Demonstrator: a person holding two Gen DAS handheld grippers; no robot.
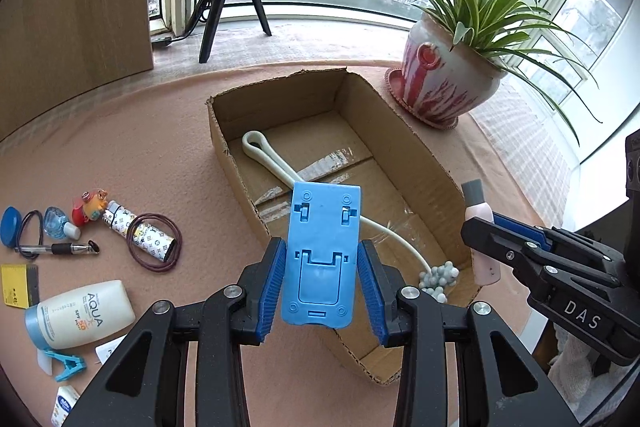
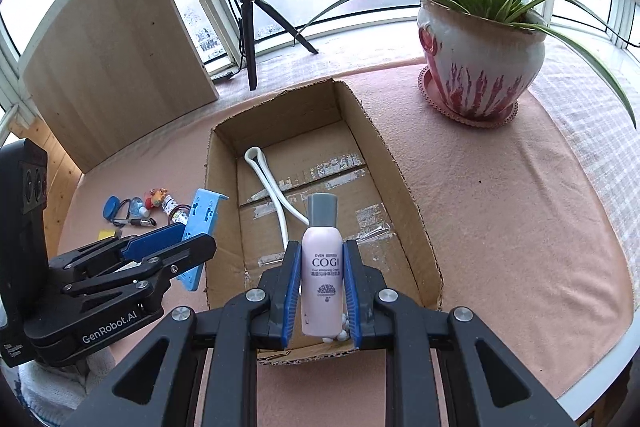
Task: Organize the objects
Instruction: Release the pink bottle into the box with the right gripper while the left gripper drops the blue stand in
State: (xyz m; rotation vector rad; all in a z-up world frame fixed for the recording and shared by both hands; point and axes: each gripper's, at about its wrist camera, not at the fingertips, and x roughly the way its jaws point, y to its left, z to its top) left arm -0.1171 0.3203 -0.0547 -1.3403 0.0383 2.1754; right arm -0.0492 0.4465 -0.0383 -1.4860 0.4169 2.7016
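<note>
The left tongs (image 1: 322, 283) grip a blue phone stand (image 1: 321, 255) at lower centre of the left view, held upright over the near left edge of the cardboard box (image 1: 424, 163). The right tongs (image 2: 322, 287) clamp a pink bottle (image 2: 323, 279) over the box's near end. A white massager (image 1: 272, 159) lies inside. A sunscreen tube (image 1: 80, 315) lies on the table (image 1: 152, 147) at lower left.

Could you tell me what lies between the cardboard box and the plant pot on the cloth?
Nothing: in the right wrist view, only bare pink cloth separates the cardboard box from the plant pot. The left wrist view agrees.
</note>
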